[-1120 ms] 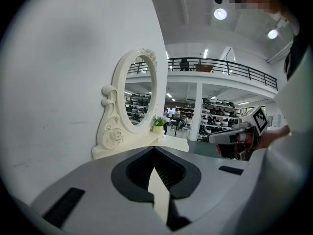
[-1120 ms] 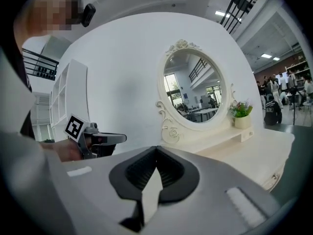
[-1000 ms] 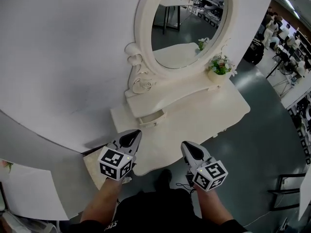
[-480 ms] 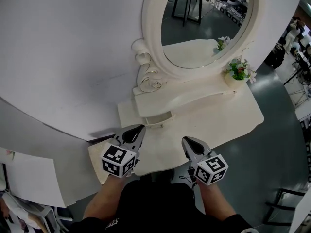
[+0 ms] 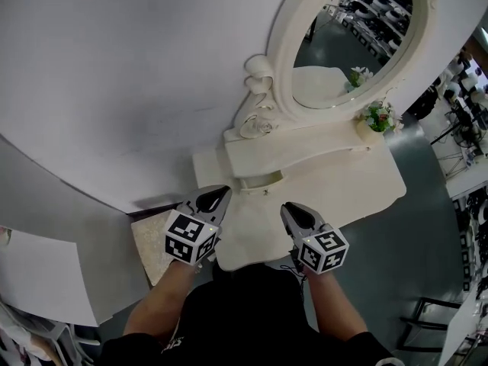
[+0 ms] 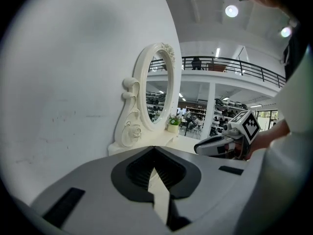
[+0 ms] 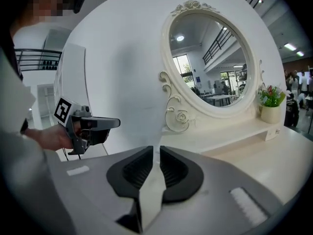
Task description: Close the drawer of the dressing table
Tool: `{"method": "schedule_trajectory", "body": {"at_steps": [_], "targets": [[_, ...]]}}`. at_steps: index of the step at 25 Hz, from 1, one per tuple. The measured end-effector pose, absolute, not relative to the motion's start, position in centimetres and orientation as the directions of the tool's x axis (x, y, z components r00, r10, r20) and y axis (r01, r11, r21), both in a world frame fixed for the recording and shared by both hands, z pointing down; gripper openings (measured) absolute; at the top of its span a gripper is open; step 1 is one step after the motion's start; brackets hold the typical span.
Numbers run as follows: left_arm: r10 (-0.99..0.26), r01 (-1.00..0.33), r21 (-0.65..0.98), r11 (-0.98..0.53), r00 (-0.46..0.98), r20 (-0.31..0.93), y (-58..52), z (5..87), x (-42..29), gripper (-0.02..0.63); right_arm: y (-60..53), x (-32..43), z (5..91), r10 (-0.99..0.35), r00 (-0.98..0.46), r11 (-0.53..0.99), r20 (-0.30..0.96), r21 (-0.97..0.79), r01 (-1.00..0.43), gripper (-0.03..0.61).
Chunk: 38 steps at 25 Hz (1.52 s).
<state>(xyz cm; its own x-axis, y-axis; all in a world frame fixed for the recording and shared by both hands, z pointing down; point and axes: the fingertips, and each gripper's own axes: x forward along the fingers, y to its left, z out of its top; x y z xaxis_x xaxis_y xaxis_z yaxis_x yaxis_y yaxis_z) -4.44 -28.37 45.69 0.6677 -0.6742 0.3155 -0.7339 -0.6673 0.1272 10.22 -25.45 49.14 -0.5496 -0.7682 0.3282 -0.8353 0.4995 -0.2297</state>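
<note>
A cream-white dressing table (image 5: 358,181) with a curved top stands against a plain white wall (image 5: 114,67) on a dark grey-green floor (image 5: 396,235). Work desks fill the hall at the far right. An oval mirror in a carved cream frame (image 5: 284,67) rises from the table's raised back shelf. A beige speckled slab (image 5: 149,242) lies low beside the table's left end.

A small cream pot (image 5: 367,128) at the shelf's right end holds green leaves with pale flowers. The small cream drawer (image 5: 259,180) sits under the shelf's left part and juts a little out from the front; its inside cannot be seen.

The left gripper (image 5: 217,195) hangs over the table's front left edge, near the drawer, with its jaw tips together and nothing between them. The right gripper (image 5: 288,210) hangs over the front edge just right of the drawer. Its jaws have just been opening and now stand slightly apart, empty.

Since a second ago, the table has moved rightward in the head view, and both grippers have come nearer the drawer.
</note>
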Motion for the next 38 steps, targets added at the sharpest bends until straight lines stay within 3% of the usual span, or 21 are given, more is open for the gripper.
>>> {"method": "schedule_trajectory", "body": {"at_steps": [8,14,27,38], "targets": [[-0.719,-0.760,0.088,-0.644,0.641,0.268,-32.7,47.1,-6.1,0.006,-29.5,10.0,52.4,-0.804,-0.449,0.446,0.390,-0.103,-0.889,0.084],[-0.736,-0.787,0.102,-0.609,0.608,0.300,-34.4,49.8,-6.0,0.006,-31.4,9.7,57.3,-0.762,-0.456,0.441,0.460,-0.146,-0.885,0.137],[-0.741,-0.838,0.191,-0.512,0.543,0.396,-34.9,54.8,-7.0,0.006,-33.4,9.6,66.0,-0.617,-0.462,0.470,0.637,-0.173,-0.866,0.137],[-0.743,-0.849,0.204,-0.487,0.525,0.415,-35.1,55.2,-7.0,0.006,-33.6,9.8,67.9,-0.569,-0.474,0.493,0.672,-0.183,-0.851,0.112]]}}
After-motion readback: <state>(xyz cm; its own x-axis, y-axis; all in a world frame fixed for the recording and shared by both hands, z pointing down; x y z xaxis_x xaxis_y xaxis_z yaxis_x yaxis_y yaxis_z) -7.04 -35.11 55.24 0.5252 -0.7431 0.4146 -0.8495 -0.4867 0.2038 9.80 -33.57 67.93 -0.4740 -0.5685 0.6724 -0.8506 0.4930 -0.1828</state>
